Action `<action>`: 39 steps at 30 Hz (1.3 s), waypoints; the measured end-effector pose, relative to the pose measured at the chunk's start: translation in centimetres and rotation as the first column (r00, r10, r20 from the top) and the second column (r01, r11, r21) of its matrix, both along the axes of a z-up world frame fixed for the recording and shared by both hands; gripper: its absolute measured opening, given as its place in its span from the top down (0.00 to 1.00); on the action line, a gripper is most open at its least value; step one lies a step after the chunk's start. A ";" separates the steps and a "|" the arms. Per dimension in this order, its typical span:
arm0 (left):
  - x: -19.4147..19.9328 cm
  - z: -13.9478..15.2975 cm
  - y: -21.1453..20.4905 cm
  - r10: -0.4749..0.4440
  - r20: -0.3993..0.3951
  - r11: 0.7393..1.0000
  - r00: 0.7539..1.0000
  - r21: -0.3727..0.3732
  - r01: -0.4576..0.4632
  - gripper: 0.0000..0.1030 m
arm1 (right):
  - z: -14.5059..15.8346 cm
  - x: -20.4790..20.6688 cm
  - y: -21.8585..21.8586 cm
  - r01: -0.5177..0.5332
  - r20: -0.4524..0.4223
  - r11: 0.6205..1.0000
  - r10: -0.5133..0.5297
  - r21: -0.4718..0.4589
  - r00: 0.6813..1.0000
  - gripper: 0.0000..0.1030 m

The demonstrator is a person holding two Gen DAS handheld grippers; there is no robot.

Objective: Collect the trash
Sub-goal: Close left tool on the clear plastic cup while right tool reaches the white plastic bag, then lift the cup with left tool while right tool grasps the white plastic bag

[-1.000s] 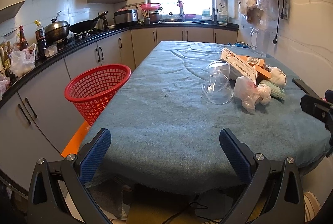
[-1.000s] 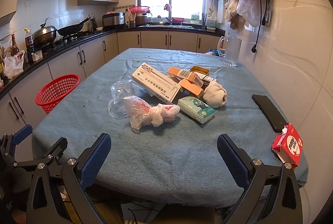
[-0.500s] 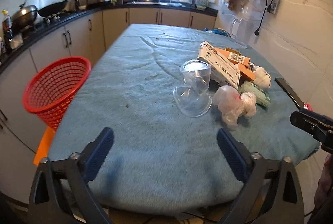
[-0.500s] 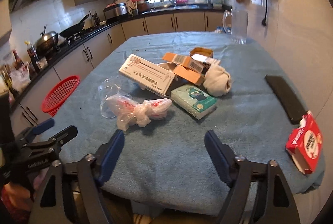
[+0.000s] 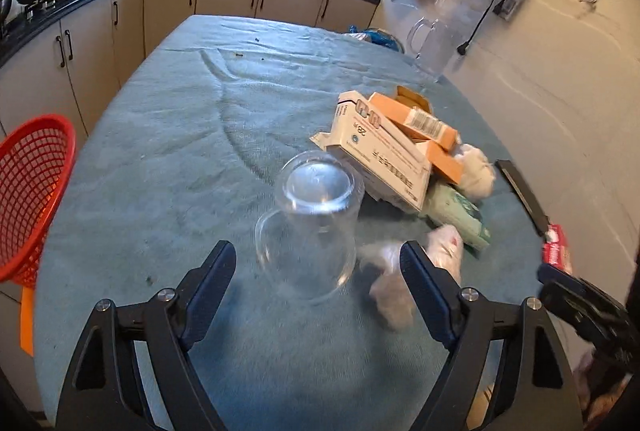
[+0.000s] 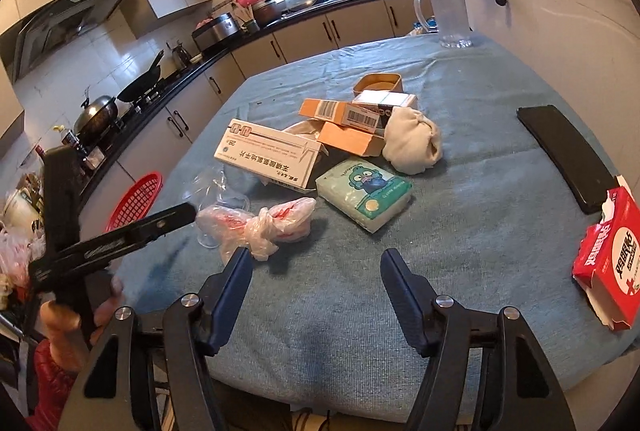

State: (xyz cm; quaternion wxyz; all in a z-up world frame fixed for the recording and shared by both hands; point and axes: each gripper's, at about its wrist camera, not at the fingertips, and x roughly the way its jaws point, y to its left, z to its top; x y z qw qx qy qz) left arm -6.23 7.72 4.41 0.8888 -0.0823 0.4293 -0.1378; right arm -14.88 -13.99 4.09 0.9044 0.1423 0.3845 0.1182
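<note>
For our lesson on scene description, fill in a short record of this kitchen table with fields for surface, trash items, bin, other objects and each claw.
surface: table under a blue-grey cloth
trash items: clear plastic cup on its side; knotted plastic bag; long white box; orange boxes; tissue pack; white cloth bundle
bin: red basket beside the table's left edge
other objects: black phone; red carton; clear jug
left claw: open, has just been closing, cup ahead of it
right claw: open, has just been closing, nothing between the jaws

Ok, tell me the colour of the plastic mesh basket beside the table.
Red. The plastic mesh basket shows best in the left wrist view, at the table's left edge.
</note>
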 end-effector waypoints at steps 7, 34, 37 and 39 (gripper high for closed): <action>2.4 -0.7 -1.2 -0.003 0.007 1.000 1.000 0.011 0.003 0.46 | -0.3 -0.1 -0.5 0.002 -0.005 1.000 -0.002 0.008 1.000 0.31; 0.8 -0.3 2.5 0.005 0.065 1.000 0.998 0.007 -0.005 0.58 | -2.6 9.6 6.1 -0.124 -0.149 0.976 0.152 0.179 0.977 0.31; 1.1 -0.3 3.1 0.013 0.060 1.000 0.998 -0.001 -0.013 0.55 | -2.9 10.6 6.8 -0.135 -0.148 0.978 0.159 0.157 0.976 0.31; 1.2 -0.5 3.6 0.021 0.054 1.000 0.998 -0.010 -0.021 0.52 | -3.1 11.2 7.5 -0.158 -0.152 0.977 0.180 0.145 0.972 0.31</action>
